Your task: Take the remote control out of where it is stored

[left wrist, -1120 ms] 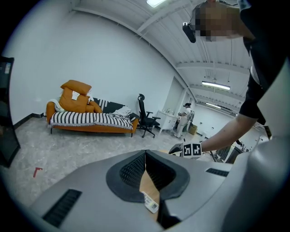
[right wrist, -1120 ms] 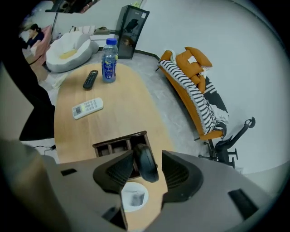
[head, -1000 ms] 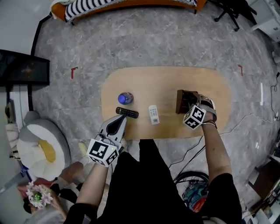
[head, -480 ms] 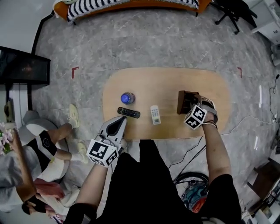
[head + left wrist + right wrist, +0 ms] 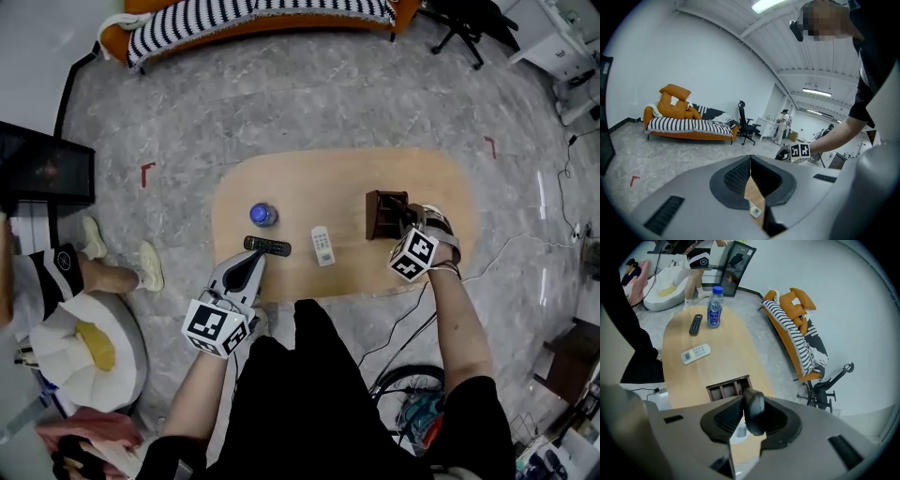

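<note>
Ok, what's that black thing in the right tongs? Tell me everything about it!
It's a dark remote control, smooth and rounded at the near end, plastic by its look. The right tongs, which have just been closing, pinch it over the brown slotted box on the wooden table. Its buttons don't show.

Bright even light from ceiling strips [image 5: 766, 4], faint shadows, heavy fisheye bending at edges, foreground perhaps soft.

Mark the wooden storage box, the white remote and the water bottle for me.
wooden storage box [image 5: 384, 214], head view, on its divided top.
white remote [image 5: 322, 246], head view, on the middle of its button face.
water bottle [image 5: 263, 215], head view, on its blue cap.
</note>
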### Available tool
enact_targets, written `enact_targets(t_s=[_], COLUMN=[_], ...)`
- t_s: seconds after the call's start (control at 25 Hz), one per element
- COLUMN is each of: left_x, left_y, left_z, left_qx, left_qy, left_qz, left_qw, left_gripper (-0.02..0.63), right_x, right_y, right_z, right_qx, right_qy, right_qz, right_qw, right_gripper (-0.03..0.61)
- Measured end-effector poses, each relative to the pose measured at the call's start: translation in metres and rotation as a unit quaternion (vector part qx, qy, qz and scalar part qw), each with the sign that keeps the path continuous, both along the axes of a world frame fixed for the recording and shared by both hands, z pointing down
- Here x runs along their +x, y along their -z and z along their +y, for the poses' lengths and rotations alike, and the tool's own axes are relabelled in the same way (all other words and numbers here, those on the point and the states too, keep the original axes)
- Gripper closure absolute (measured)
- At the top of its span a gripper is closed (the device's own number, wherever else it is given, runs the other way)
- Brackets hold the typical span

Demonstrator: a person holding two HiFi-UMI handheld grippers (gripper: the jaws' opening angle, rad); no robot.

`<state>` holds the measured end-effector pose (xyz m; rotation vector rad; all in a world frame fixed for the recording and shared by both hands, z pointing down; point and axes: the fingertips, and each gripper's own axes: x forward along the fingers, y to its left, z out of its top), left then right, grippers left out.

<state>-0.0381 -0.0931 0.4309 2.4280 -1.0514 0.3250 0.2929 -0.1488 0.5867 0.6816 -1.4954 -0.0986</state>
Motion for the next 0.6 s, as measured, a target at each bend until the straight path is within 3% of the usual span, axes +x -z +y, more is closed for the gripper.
enact_targets(t_s=[0.6], left_x=[-0.005], left_y=[0.016], left_z=[0.034], left_qx=[0.016], left_qy=[-0.036], left_qz=[0.015], left_qw=[0.9991], left_gripper=[0.606], right_x=[-0.037], right_y=[0.077], right_z=[0.054], right_qx=[0.097], right_qy=[-0.029], right_qz=[-0.041], right_qw=[0.994], right_gripper=[0.462])
